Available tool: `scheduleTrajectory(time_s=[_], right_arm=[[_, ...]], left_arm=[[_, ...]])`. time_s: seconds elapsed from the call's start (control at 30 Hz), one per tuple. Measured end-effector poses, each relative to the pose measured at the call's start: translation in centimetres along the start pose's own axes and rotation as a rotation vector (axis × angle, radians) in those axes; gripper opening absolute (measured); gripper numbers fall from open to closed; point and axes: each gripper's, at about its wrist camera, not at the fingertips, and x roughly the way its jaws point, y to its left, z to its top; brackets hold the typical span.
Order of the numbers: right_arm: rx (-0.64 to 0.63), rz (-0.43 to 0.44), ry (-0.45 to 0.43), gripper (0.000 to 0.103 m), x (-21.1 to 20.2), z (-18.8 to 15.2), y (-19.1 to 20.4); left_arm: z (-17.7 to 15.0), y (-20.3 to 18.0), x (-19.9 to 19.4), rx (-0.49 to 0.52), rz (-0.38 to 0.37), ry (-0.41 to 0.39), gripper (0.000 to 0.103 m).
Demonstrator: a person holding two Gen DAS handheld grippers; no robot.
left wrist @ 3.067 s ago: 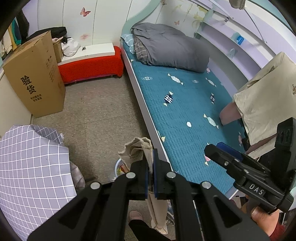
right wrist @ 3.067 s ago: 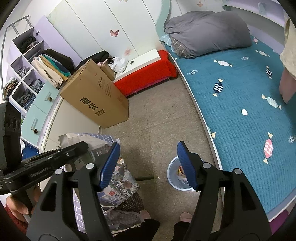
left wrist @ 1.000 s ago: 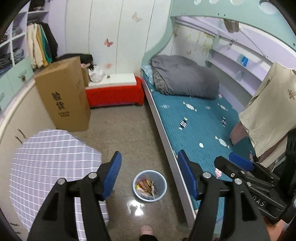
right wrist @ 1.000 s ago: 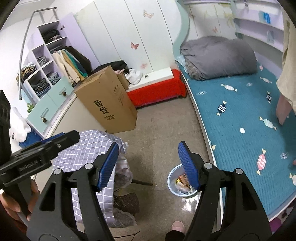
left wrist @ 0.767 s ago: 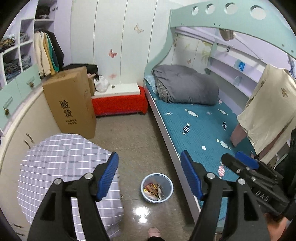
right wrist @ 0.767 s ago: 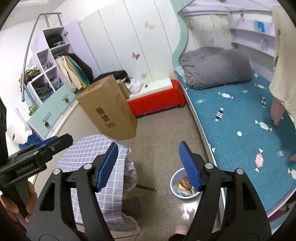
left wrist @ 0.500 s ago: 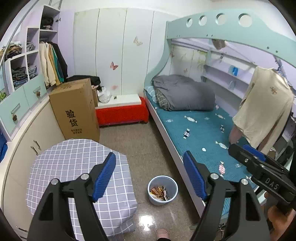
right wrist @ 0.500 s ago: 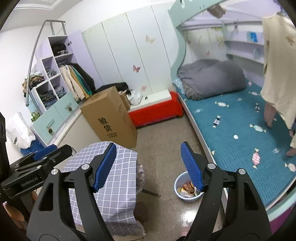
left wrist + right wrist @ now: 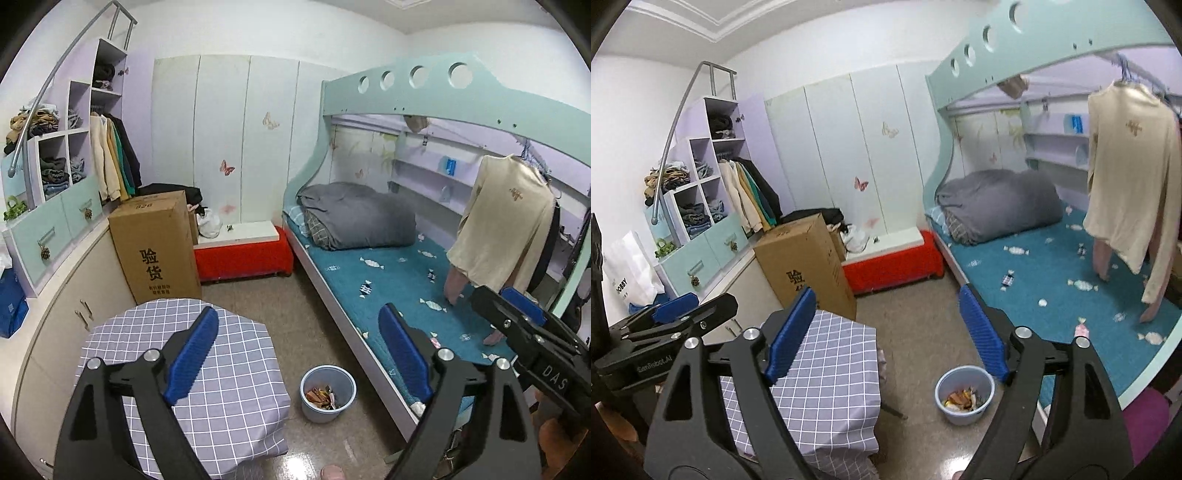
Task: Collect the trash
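While both jaws have just been opening, left hand-held gripper (image 9: 295,354) and right hand-held gripper (image 9: 886,332): wide, empty; cloth scrap released; bin (image 9: 328,392) on floor beside worktop (image 9: 236,373), trash inside; drop judged complete.

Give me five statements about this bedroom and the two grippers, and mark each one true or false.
1. The bin on the floor holds trash. True.
2. The left gripper clamps a rag. False: its jaws stand open with nothing between them.
3. The cardboard box lies flat on the bed. False: it stands upright on the floor beside the red bench.
4. A grey quilt lies on the bed. True.
5. The right gripper is shut. False: it is open and holds nothing.
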Motion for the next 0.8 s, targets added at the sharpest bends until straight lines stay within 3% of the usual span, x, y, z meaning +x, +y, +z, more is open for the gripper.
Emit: scheduleTrajectory(time_s=[0.33,0.8], right_arm=[[-0.027,-0.007,-0.075,0.084,-3.0,-0.5,2.1],[-0.04,-0.024,-0.092,0.086,-3.6,-0.5,2.7]], left_arm=[[0.0,0.7,-3.1,0.006,-0.005,-0.077,0.092],[0.1,0.8,-2.9,0.016,-0.004,-0.074,0.093]])
